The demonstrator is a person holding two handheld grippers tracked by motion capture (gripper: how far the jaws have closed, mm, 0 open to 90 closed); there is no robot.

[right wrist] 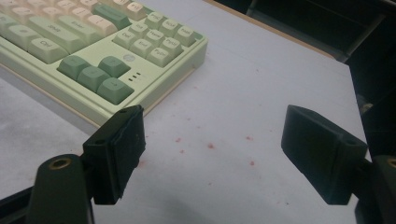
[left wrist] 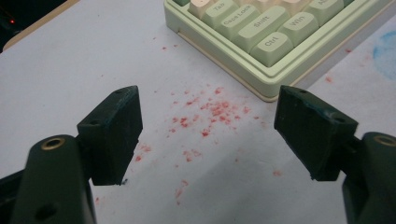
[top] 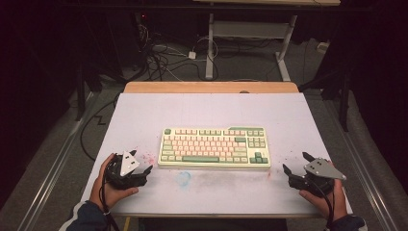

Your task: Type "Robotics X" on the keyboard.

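Observation:
A pale green keyboard (top: pixel 214 147) with cream and green keys lies in the middle of the white table. My left gripper (top: pixel 142 163) rests near the table's front left, pointing at the keyboard's near left corner (left wrist: pixel 266 88), jaws open with nothing between them (left wrist: pixel 208 135). Over at the front right, my right gripper (top: pixel 294 163) is held by a hand, open and empty (right wrist: pixel 212 149), just short of the keyboard's near right corner (right wrist: pixel 140 100) by the dark green arrow keys (right wrist: pixel 95 74).
The white table cover (top: pixel 207 108) carries red speckles (left wrist: pixel 210 114) near the left gripper and a faint blue smudge (top: pixel 183 178) in front of the keyboard. A wooden table edge (top: pixel 211 87) runs along the back. Cables (top: pixel 159 60) and desk legs stand on the floor beyond.

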